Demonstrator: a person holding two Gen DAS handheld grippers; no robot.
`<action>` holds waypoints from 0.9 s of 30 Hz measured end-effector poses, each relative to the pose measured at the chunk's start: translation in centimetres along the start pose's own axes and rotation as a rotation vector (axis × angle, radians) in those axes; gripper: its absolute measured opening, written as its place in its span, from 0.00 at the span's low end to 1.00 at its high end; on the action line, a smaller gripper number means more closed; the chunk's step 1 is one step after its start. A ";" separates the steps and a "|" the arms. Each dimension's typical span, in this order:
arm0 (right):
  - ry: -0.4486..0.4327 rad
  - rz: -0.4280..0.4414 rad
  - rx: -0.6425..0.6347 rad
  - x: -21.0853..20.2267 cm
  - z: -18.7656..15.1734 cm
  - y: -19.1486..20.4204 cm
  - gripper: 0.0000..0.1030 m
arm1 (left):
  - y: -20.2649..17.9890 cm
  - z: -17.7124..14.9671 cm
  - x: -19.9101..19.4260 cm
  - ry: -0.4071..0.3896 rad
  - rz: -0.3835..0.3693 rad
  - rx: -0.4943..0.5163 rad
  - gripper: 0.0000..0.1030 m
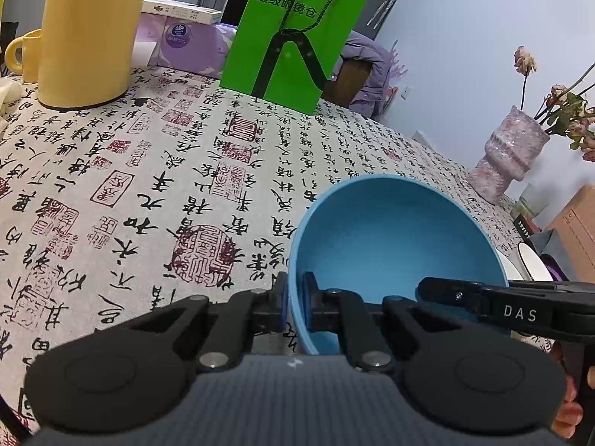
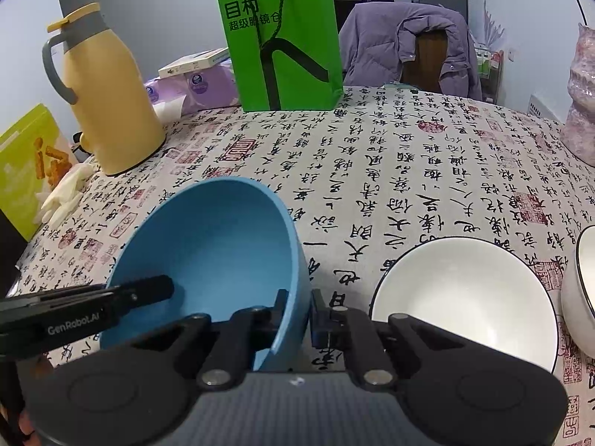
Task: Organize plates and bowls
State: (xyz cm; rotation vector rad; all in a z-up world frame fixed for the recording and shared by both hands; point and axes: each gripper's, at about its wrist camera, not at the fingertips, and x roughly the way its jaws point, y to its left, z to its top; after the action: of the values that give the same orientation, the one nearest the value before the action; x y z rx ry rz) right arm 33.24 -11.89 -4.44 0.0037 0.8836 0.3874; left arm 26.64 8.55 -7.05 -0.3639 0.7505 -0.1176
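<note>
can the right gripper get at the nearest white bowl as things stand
Probably not yet. The right gripper is shut on the blue bowl's rim, as is the left gripper. The white bowl sits close beside it with bare cloth between, so the path looks free once it lets go.

Left gripper [image 1: 295, 299]: matte black linkage arms, silver round pivot screws, two big round black discs at base, dark grey ribbed body with small white mark in middle. Fingertip pads [image 1: 307, 290] blue. Right gripper [image 2: 299, 310]: same build — black arms, silver screws, grey ribbed body, white mark. Seen from left wrist view, its side carries white letters "DAS"; from right wrist view, left one's side reads "GenRobot.AI" in pale grey. Bare fingers [image 1: 567, 414] at lower right edge — no sleeve visible.
</note>
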 end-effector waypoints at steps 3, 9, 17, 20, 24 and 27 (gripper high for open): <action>-0.002 -0.002 0.004 0.0 -0.1 0.1 0.08 | 0.0 -0.1 -0.1 -0.002 0.000 -0.001 0.08; -0.004 0.003 0.033 0.0 -0.4 -0.2 0.08 | -0.1 -0.1 -0.2 -0.008 -0.003 -0.001 0.07; -0.008 0.004 0.053 -0.1 -0.5 -0.2 0.08 | -0.3 -0.2 -0.4 -0.019 0.005 0.002 0.08; -0.011 0.005 0.062 -0.3 -0.5 -0.2 0.08 | -0.4 -0.2 -0.5 -0.026 0.005 0.002 0.08; -0.024 0.006 0.068 -0.7 -0.6 -0.2 0.08 | -0.2 -0.1 -0.8 -0.022 -0.005 -0.029 0.07; -0.034 0.010 0.075 -1.1 -0.6 -0.2 0.08 | -0.4 0.0 -1.1 -0.028 -0.001 -0.032 0.07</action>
State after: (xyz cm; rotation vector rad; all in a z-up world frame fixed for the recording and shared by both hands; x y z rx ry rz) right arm 32.26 -12.56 -3.98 0.0838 0.8649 0.3624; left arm 25.81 8.41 -6.18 -0.3958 0.7249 -0.1011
